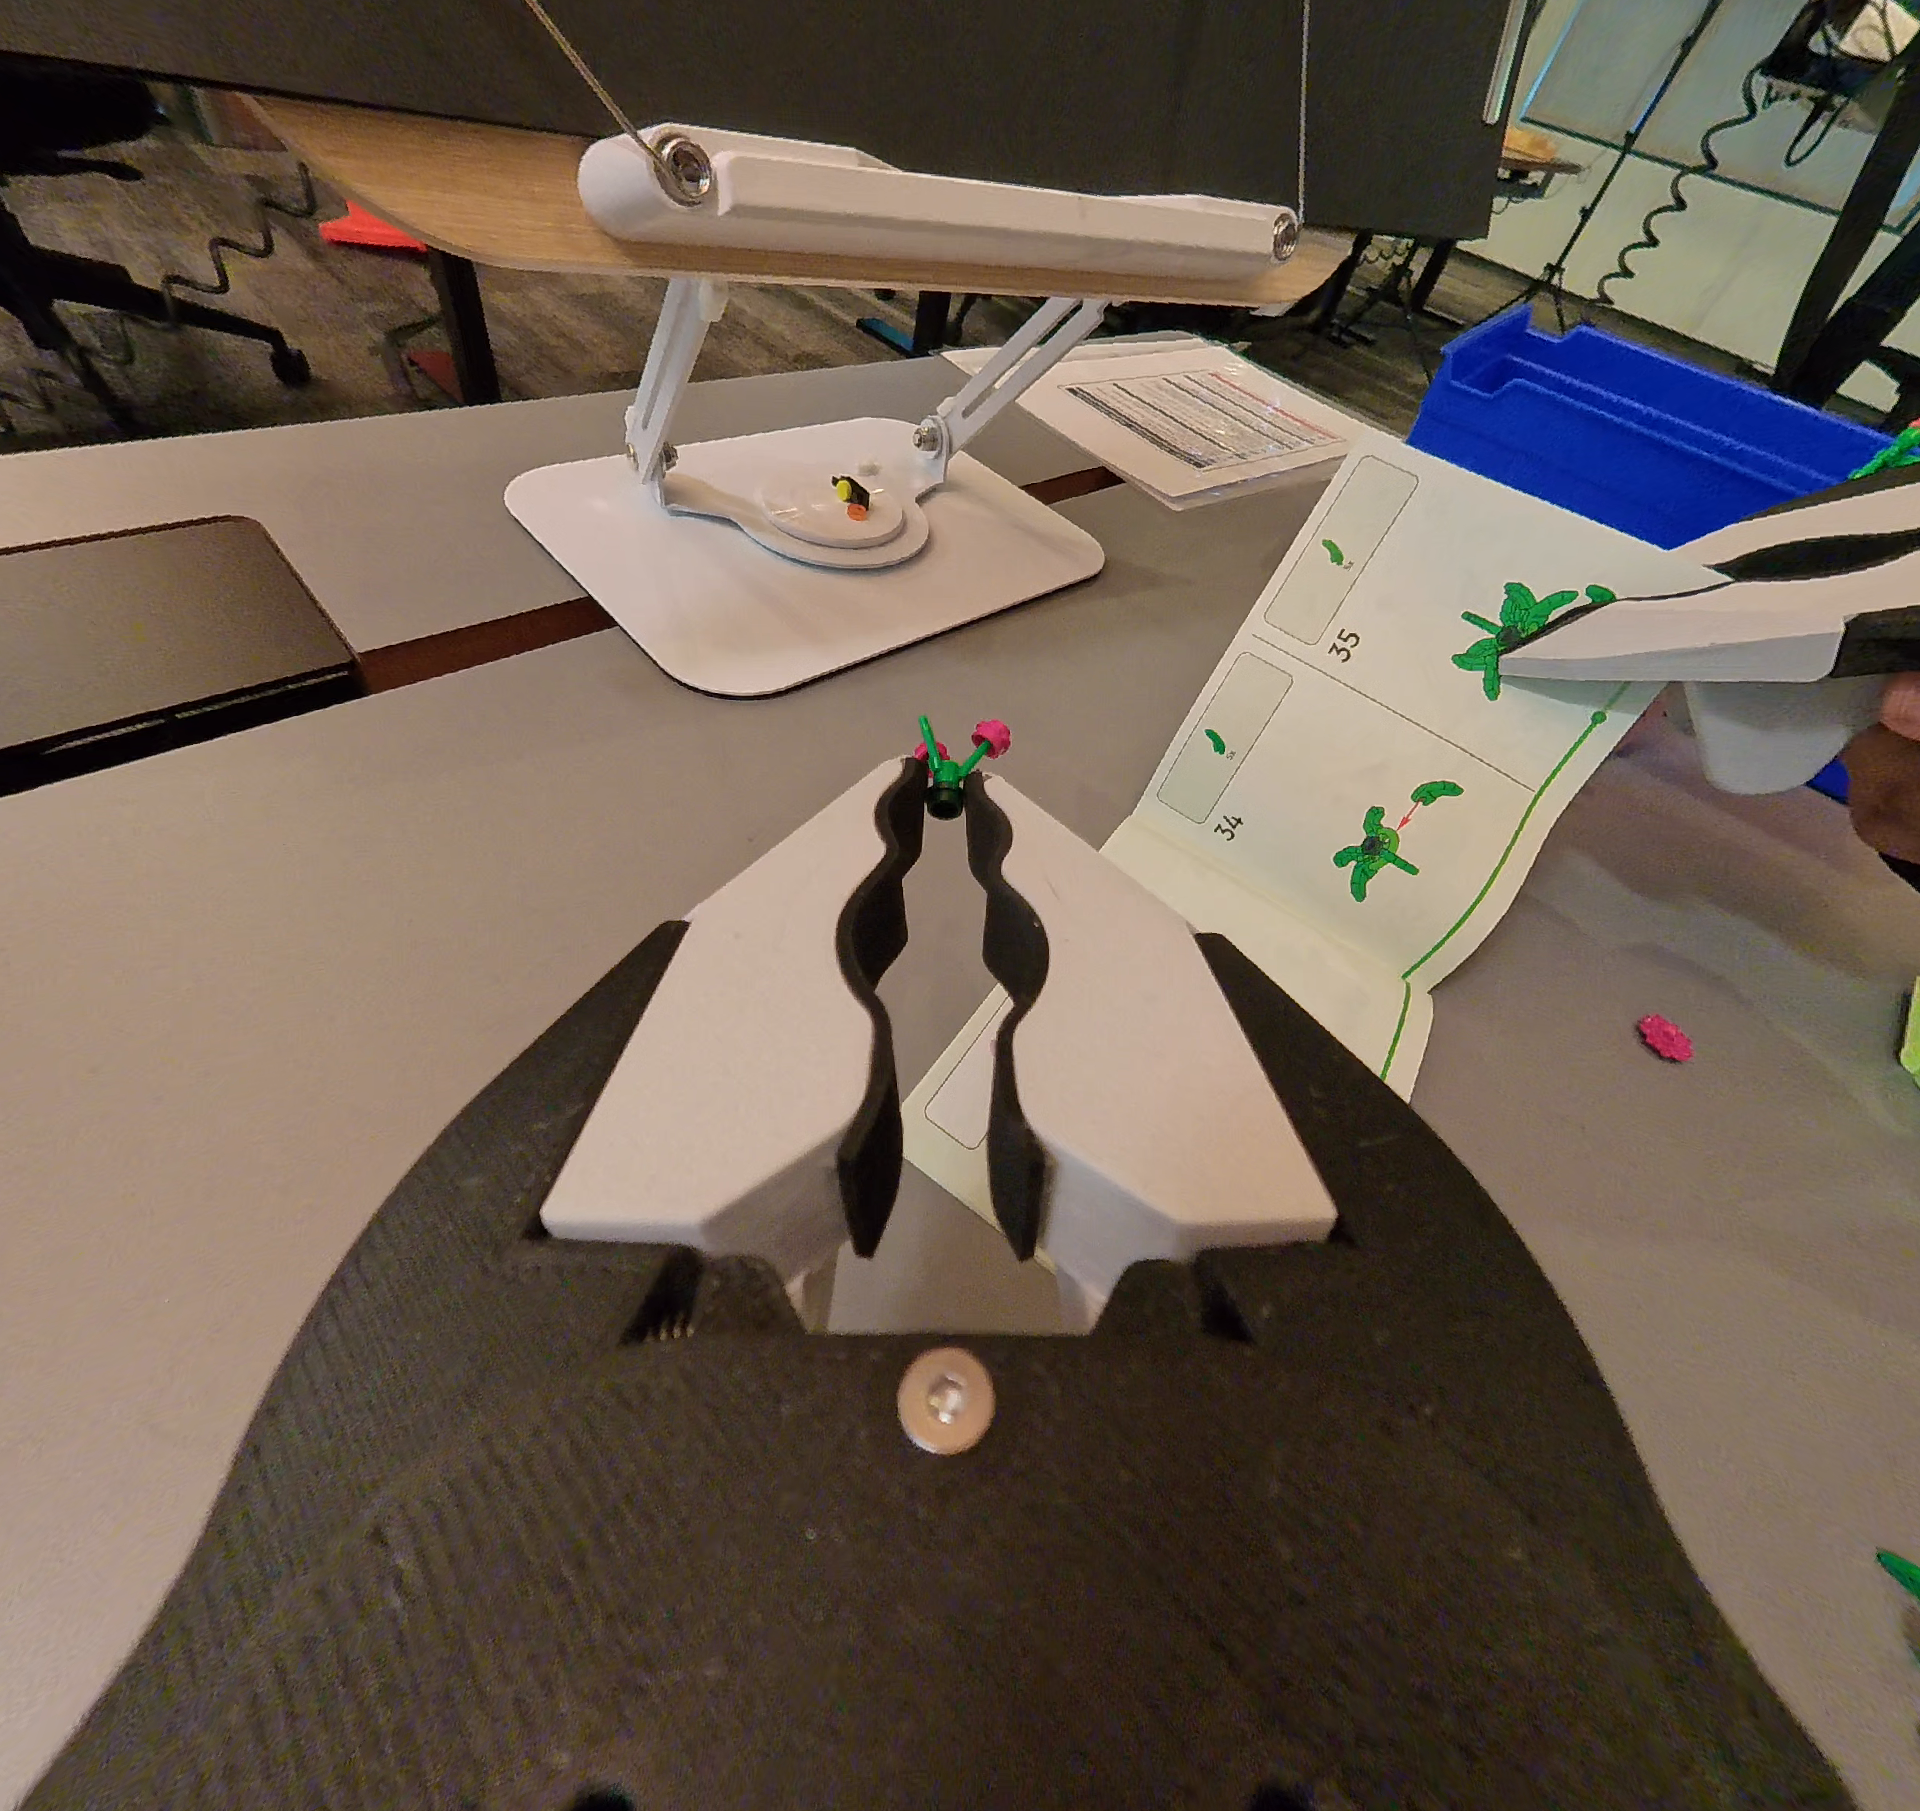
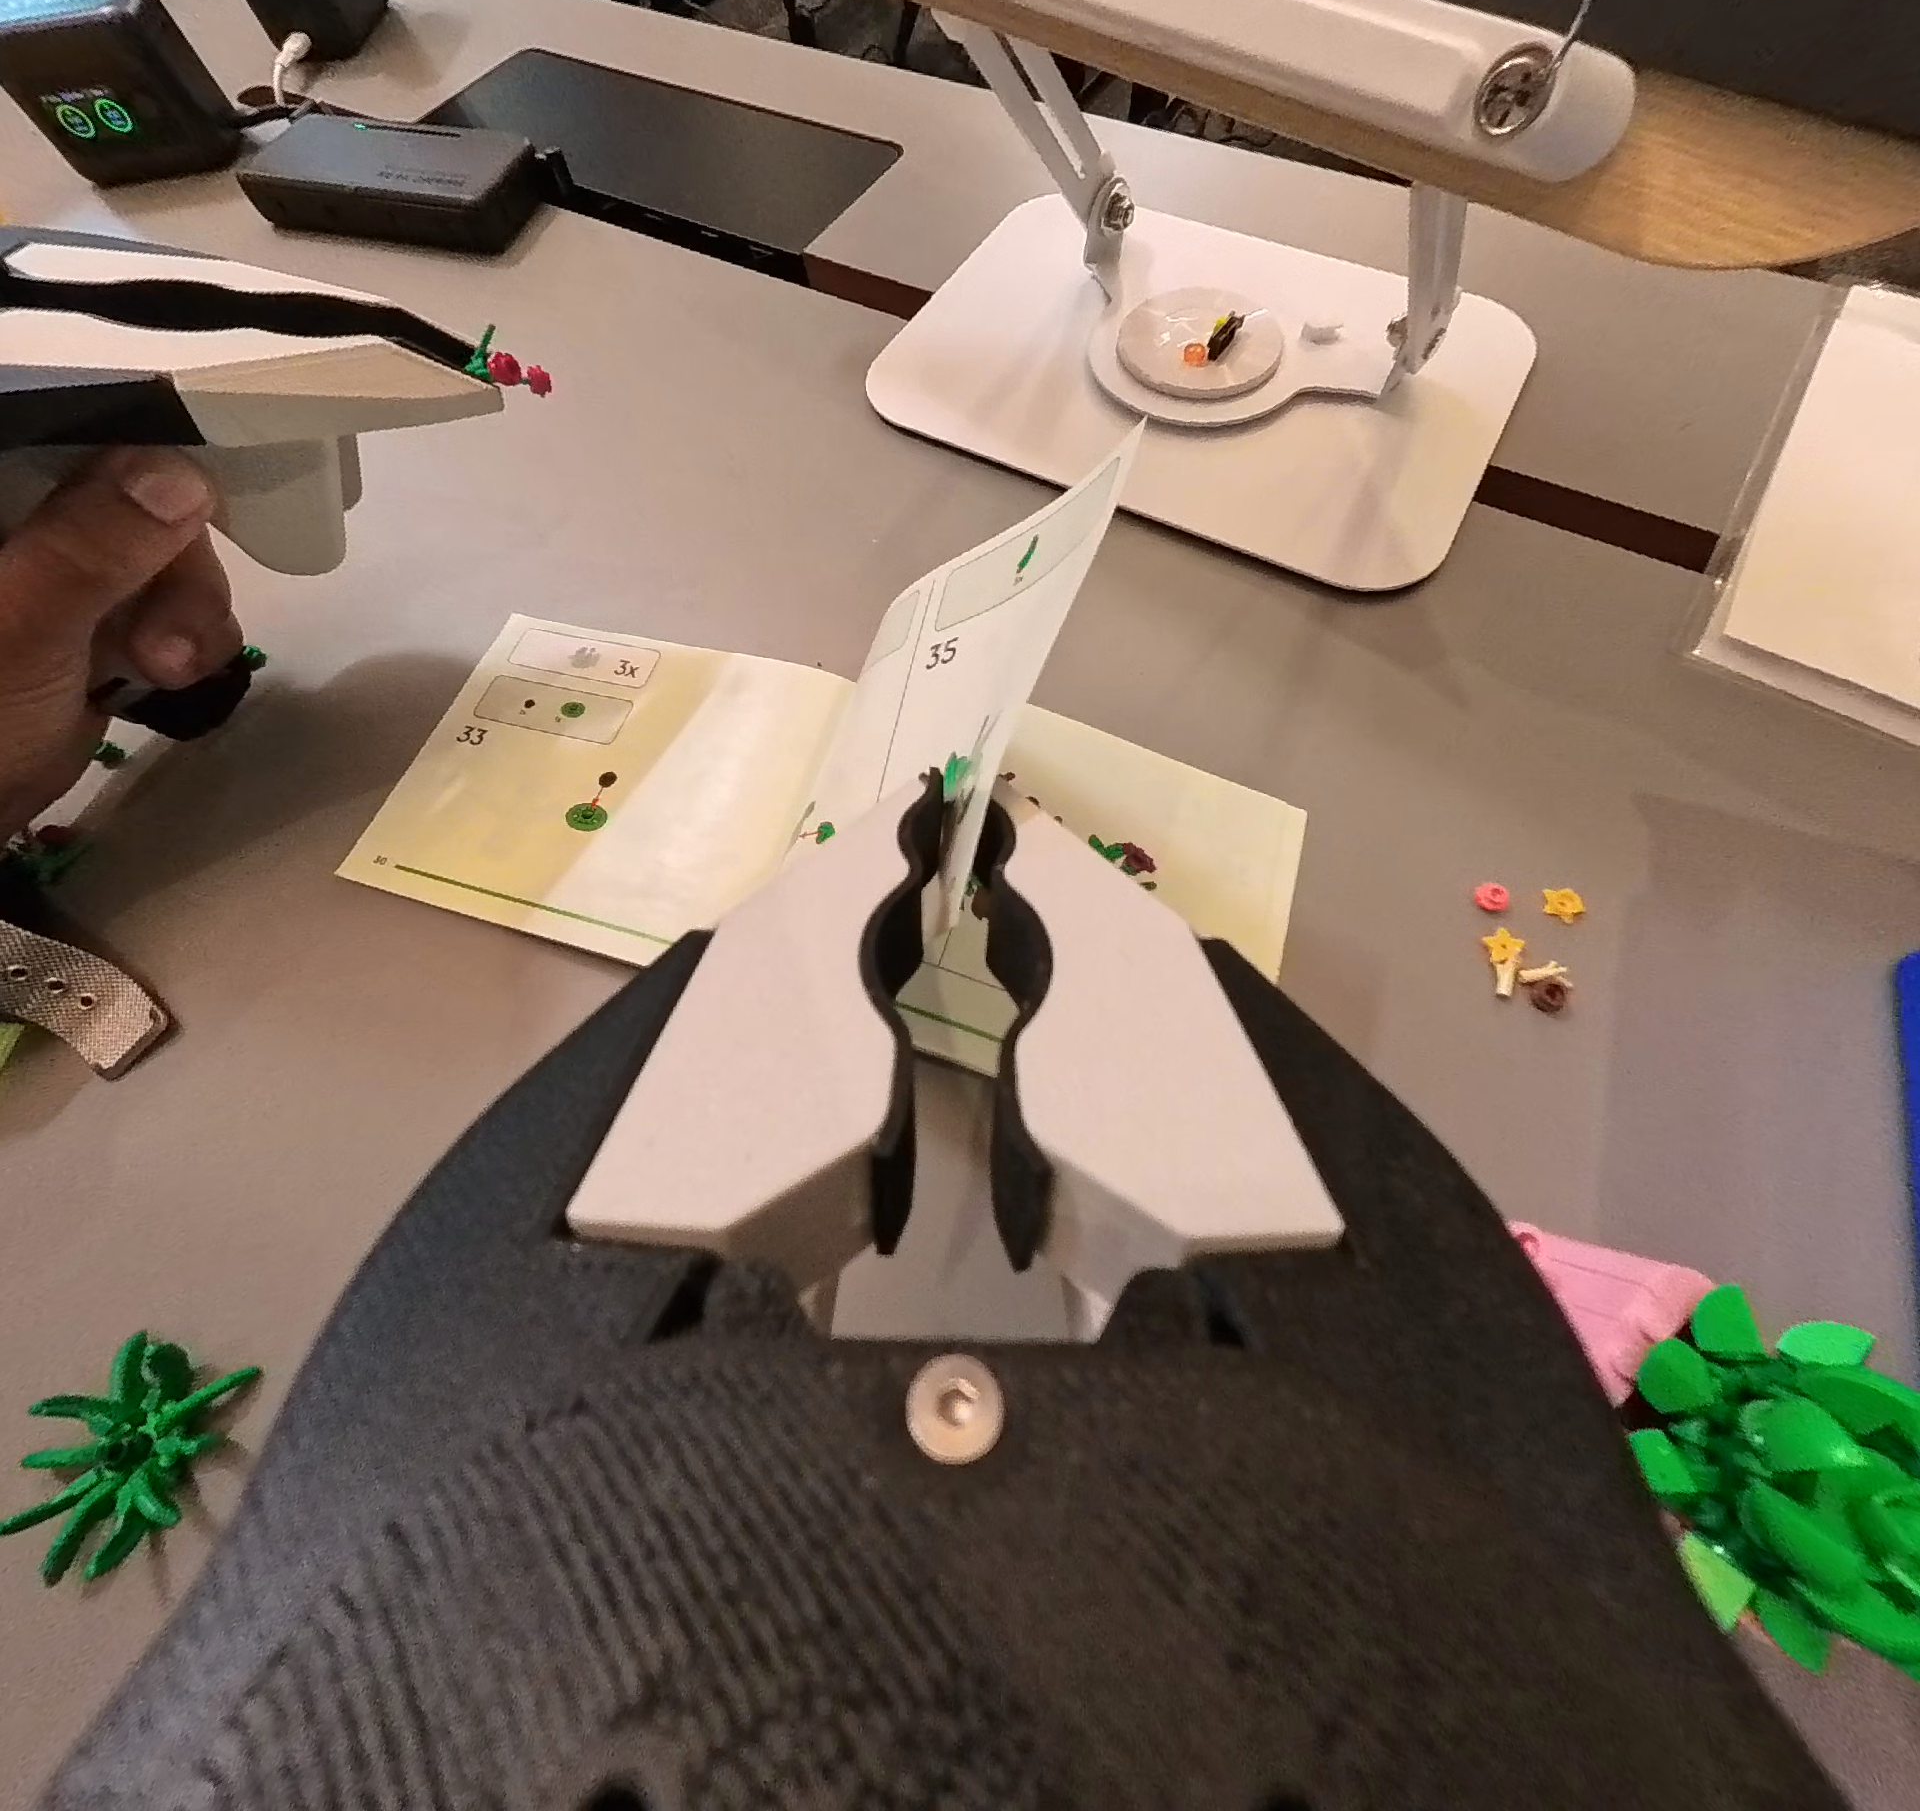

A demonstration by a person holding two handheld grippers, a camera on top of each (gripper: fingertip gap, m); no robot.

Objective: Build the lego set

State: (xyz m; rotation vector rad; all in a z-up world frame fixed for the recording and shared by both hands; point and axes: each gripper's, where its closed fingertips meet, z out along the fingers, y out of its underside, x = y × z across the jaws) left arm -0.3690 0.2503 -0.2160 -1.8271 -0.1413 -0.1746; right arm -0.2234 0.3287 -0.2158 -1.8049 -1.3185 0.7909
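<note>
The left gripper (image 1: 948,787) pinches a small green stem with pink flowers (image 1: 961,759) at its fingertips, held above the grey table (image 1: 312,930). The right gripper (image 2: 964,816) is clamped on a page (image 2: 997,618) of the open instruction booklet (image 2: 623,774), lifting it upright. Behind the booklet stands a white stand (image 2: 1247,473); right of it lie loose small pieces (image 2: 1527,940).

An office: grey desks (image 1: 312,878), rolling chairs (image 1: 156,286) (carpeted floor).
</note>
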